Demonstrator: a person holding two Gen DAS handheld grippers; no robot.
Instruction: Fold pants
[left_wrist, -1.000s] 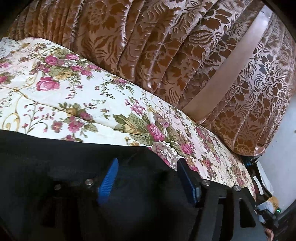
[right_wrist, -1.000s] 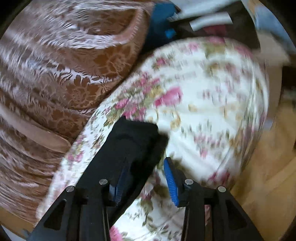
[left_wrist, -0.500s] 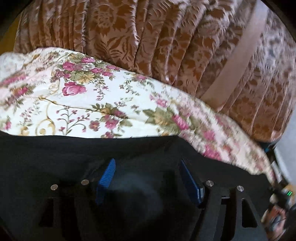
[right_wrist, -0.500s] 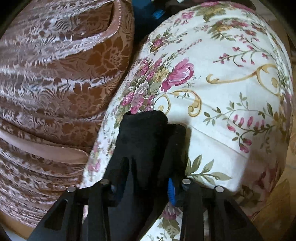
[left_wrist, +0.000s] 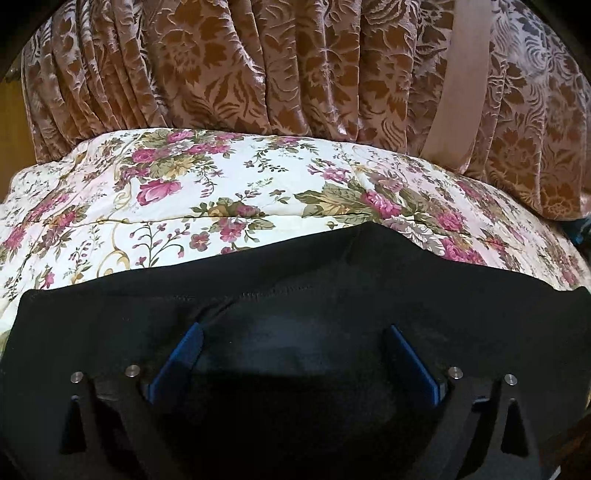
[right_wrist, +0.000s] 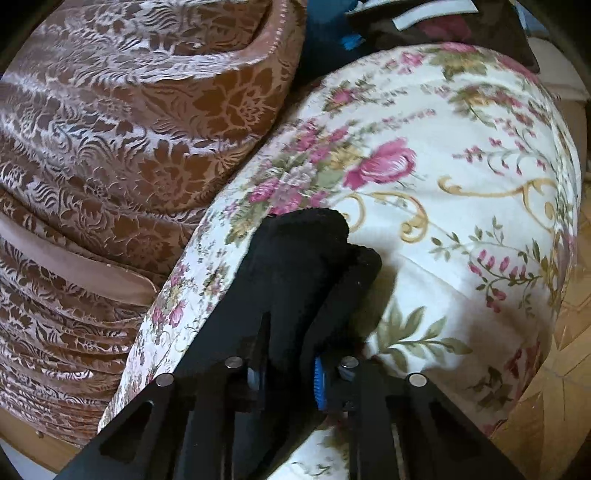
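The black pants (left_wrist: 295, 288) lie spread across the floral bedspread (left_wrist: 229, 192) and fill the lower half of the left wrist view. My left gripper (left_wrist: 293, 350) is open, its blue-padded fingers wide apart with black cloth lying between them. In the right wrist view my right gripper (right_wrist: 286, 373) is shut on a bunched end of the black pants (right_wrist: 306, 254), which sticks up past the fingers above the bedspread (right_wrist: 443, 229).
A brown floral curtain (left_wrist: 295, 66) hangs right behind the bed and also shows in the right wrist view (right_wrist: 140, 122). Wooden floor (right_wrist: 554, 387) lies beyond the bed's edge at right. Dark clutter (right_wrist: 424, 22) sits past the bed's far end.
My right gripper closed on the end of the pants and now holds it bunched. My left gripper swung left over the pants and stayed open.
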